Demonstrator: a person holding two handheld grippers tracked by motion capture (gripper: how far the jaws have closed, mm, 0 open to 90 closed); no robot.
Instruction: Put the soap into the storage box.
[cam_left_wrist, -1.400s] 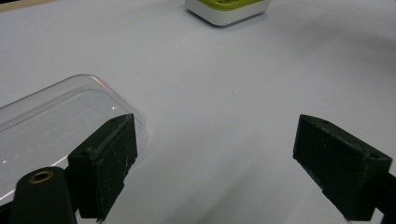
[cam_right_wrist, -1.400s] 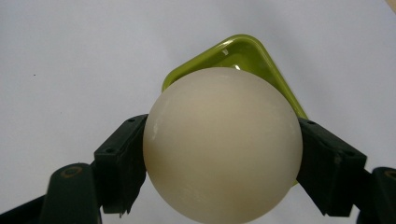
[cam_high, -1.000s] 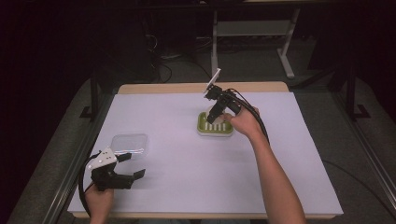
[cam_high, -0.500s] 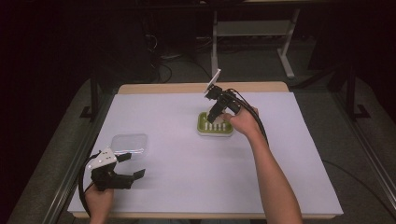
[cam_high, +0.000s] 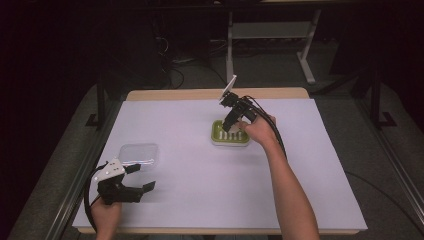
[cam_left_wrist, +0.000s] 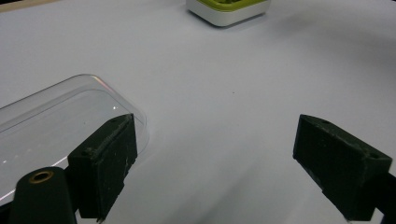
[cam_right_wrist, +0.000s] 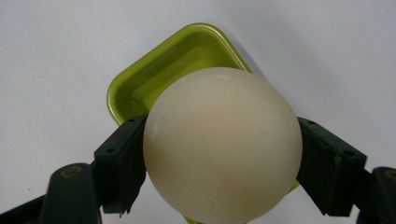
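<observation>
Item, right gripper (cam_right_wrist: 219, 154): jaws clamped on a cream-white ball (cam_right_wrist: 222, 144), held above the green tray (cam_right_wrist: 140, 88); right gripper view alone reveals the ball, which the high view hides behind the gripper (cam_high: 231, 121) over the tray (cam_high: 218, 136).
Item, left gripper (cam_left_wrist: 215, 163): jaws spread wide, holding nothing, resting low at the near-left of the table (cam_high: 200, 195).
Item, clear plastic lid (cam_left_wrist: 56, 116): lying flat, just beside the left jaw.
Change against the earlier frames: none apparent; both grippers and the tray sit as before.
Surroundings: white table cover, dark floor, metal frame legs beyond the far edge.
</observation>
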